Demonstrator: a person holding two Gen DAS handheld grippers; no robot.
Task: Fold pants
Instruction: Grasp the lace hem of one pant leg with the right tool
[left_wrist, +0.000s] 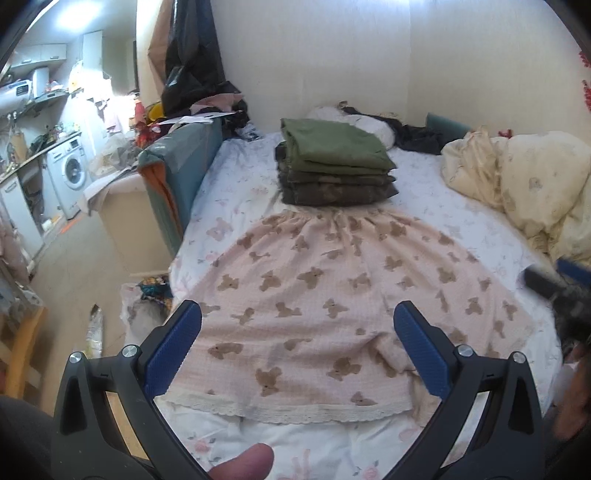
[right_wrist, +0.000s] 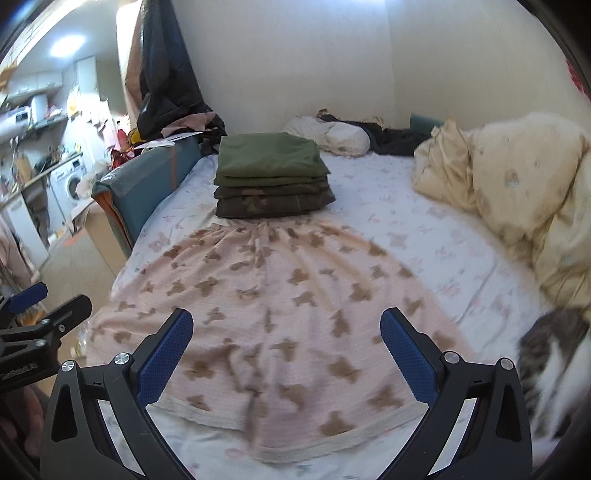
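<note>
Bedroom with a bed (left_wrist: 236, 173) in a floral sheet, pink bear-print pants (left_wrist: 332, 295) spread flat on it.

Both sets of jaws stand wide with nothing between them: the left gripper (left_wrist: 297, 317) hovers over the pants' lace hem, the right gripper (right_wrist: 286, 325) over the same hem end, blurred in its own view. Beyond the pants' waistband, touching it, sits a stack of folded green and camouflage clothes (left_wrist: 334, 166). Right of the pants lies a cream duvet (right_wrist: 517, 184), with a tabby cat (right_wrist: 550, 365) near their right edge. Past the bed's left side stands a washing machine (left_wrist: 70, 173).
</note>
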